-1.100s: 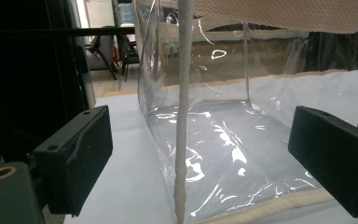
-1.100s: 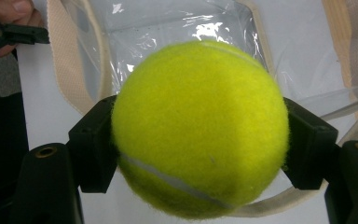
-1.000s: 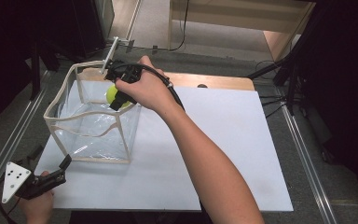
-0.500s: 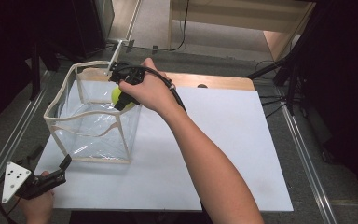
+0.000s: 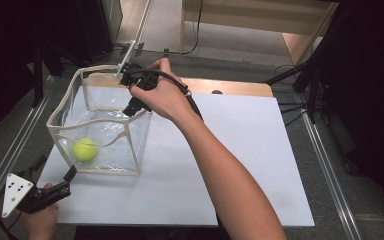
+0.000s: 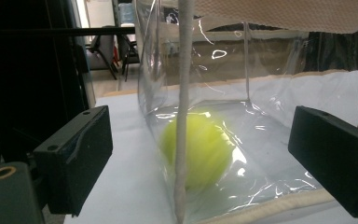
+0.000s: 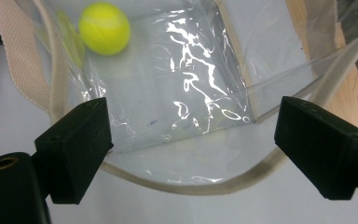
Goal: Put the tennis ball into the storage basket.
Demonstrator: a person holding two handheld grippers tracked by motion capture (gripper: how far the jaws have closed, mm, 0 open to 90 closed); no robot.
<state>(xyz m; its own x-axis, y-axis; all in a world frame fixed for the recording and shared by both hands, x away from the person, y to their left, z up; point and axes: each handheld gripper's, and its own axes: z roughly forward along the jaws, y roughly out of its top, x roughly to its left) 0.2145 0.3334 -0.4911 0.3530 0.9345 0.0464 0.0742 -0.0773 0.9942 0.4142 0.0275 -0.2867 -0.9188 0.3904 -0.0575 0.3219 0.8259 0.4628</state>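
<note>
Hovering right gripper (image 5: 130, 111), jaws wide and empty, over bag (image 5: 65, 112) with ball (image 5: 85, 149) at 7 o'clock inside; probably withdrawing next; left gripper (image 5: 69, 177) idling open.

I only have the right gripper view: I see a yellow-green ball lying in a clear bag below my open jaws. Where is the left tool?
Observer: The left tool is low at the near left corner of the white table, just outside the clear bag.
Operator: Is it holding anything?
Observer: No. In the left gripper view its jaws stand wide apart, with the bag's corner seam between them but untouched.
Operator: And where in the bag is the ball?
Observer: The ball rests on the bag's floor in the near left corner, opposite the right tool, which hangs over the bag's right rim.
</note>
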